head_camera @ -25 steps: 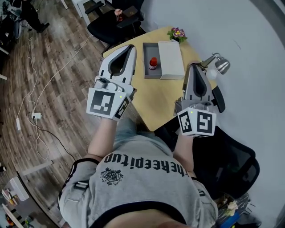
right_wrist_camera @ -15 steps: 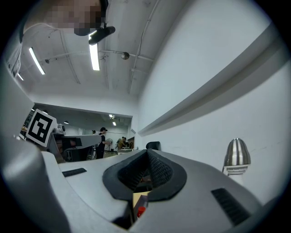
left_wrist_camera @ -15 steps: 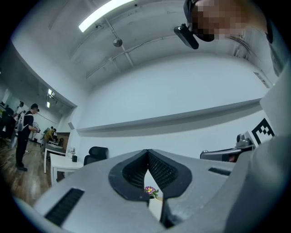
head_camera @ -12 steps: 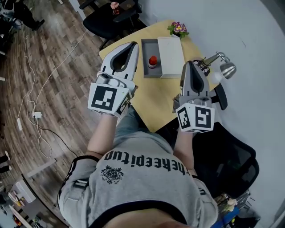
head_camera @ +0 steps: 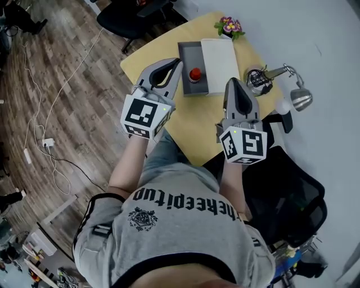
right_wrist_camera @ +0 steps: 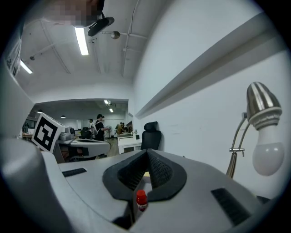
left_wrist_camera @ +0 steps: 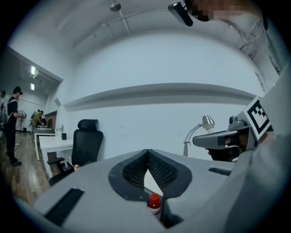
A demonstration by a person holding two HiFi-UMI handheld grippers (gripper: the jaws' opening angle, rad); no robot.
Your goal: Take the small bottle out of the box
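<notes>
A small bottle (head_camera: 195, 74) with a red cap stands in the near end of an open grey box (head_camera: 188, 53) on the yellow table (head_camera: 199, 126); a white lid (head_camera: 220, 57) lies along the box's right side. My left gripper (head_camera: 178, 61) hovers just left of the box, its jaws shut and empty. My right gripper (head_camera: 233, 81) hangs right of the box's near corner, also shut with nothing held. In the left gripper view the bottle (left_wrist_camera: 154, 203) shows low behind the closed tips (left_wrist_camera: 147, 150). The right gripper view shows the bottle (right_wrist_camera: 141, 200) below its closed tips (right_wrist_camera: 147, 150).
A flower pot (head_camera: 228, 26) stands at the table's far edge. A desk lamp (head_camera: 295, 97) with its base (head_camera: 257, 79) sits at the right edge. Black chairs stand beyond the table (head_camera: 121, 17) and under me at the right (head_camera: 289, 197). Cables (head_camera: 39, 112) trail over the wooden floor.
Both grippers have moved forward and inward toward the box; the left one now sits right beside it. Both stayed shut.
</notes>
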